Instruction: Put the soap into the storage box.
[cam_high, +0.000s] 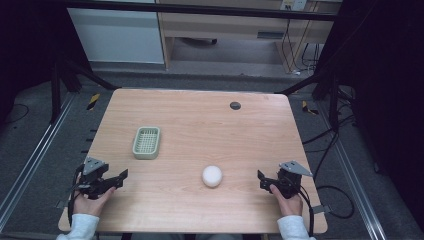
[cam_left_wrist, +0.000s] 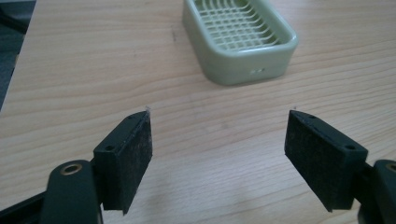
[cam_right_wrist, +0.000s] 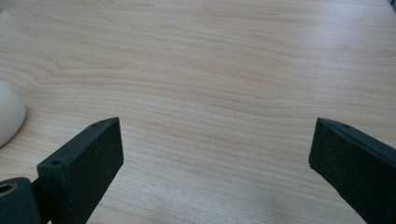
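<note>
While both tongs gape wide, left tongs (cam_left_wrist: 219, 140) face the green tray (cam_left_wrist: 240, 39); right tongs (cam_right_wrist: 215, 163) glimpse the white ball (cam_right_wrist: 9, 116).

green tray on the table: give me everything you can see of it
The green tray is a small pale sage rectangle with rounded corners, plastic by the look. Its floor is a slotted grid, sunk below a thick smooth rim. In the left gripper view two tiny holes show low in the near wall. It sits flat and upright on the wooden table, left of centre, long side running away from the person. It is empty, and nothing touches it but the table.
</note>
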